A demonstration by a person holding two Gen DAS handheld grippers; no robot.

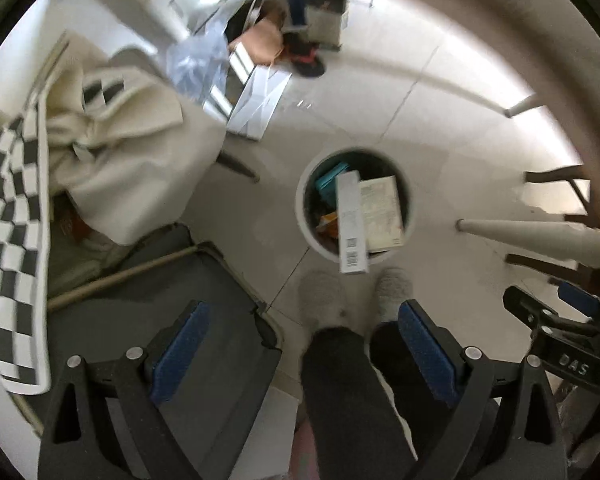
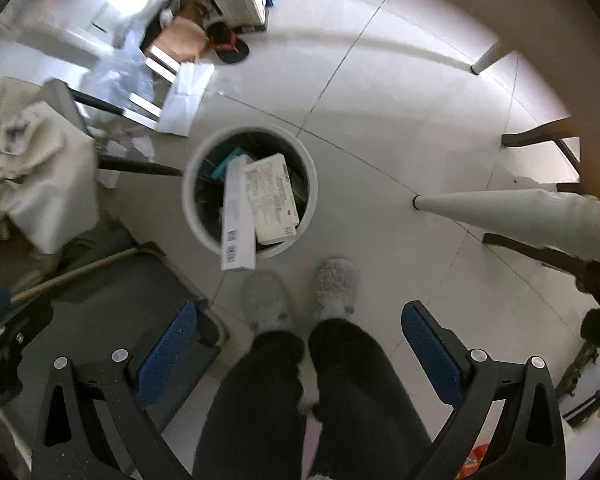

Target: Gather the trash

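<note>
A round white trash bin stands on the tiled floor, also in the right wrist view. It holds a long white box with a barcode, a flat printed white box and a teal item. My left gripper is open and empty, high above the floor. My right gripper is open and empty, at the same height; it also shows at the right edge of the left wrist view.
The person's legs and grey slippers stand just before the bin. A dark grey chair seat with cream and checkered cloth is left. White table legs are right. Boxes, plastic bags and shoes lie farther back.
</note>
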